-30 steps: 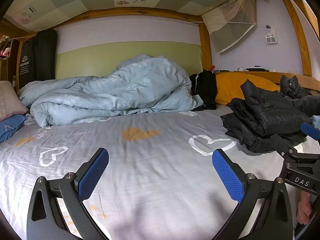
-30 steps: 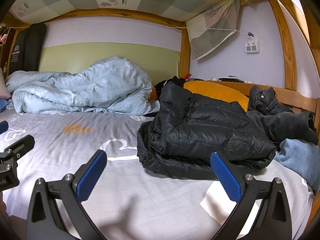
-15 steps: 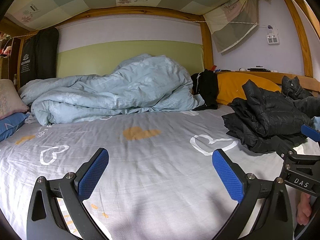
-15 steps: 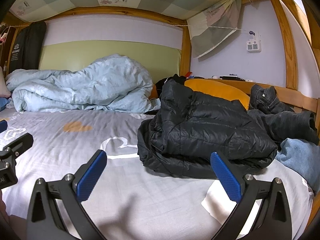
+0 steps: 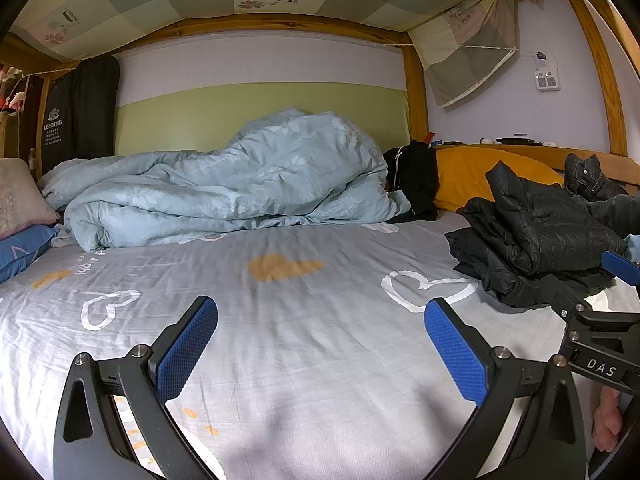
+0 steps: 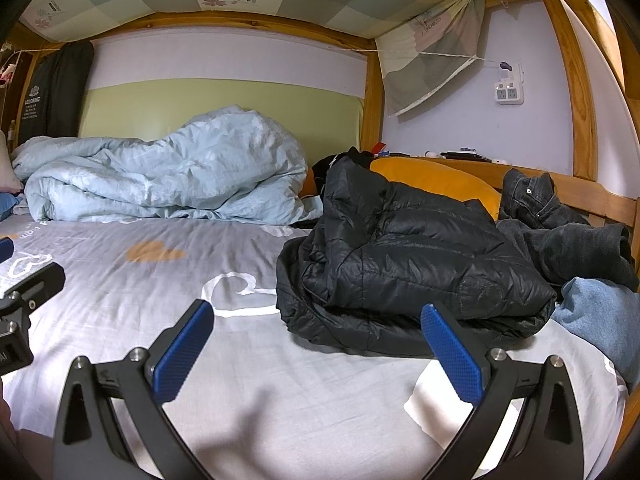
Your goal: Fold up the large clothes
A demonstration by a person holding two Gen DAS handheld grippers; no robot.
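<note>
A crumpled black puffer jacket point(image 6: 408, 264) lies on the right side of the bed, also seen at the right in the left wrist view as the jacket point(image 5: 536, 236). My right gripper point(image 6: 318, 346) is open just in front of it, touching nothing. Over the bare grey sheet, my left gripper point(image 5: 320, 344) is open and holds nothing. The right gripper's body point(image 5: 600, 336) shows at the right edge of the left wrist view. Dark jeans point(image 6: 560, 228) and a light blue garment point(image 6: 604, 320) lie behind and right of the jacket.
A grey bedsheet point(image 5: 280, 320) with heart prints covers the bed. A bunched pale blue duvet point(image 5: 224, 188) lies at the back, an orange pillow point(image 6: 436, 184) at back right, pillows point(image 5: 20, 216) at far left. A wooden bed frame point(image 6: 576, 92) and rail border the right side.
Both grippers have shifted only slightly; the scene has drifted a little in each view. Both stay open and nothing has been taken hold of.
</note>
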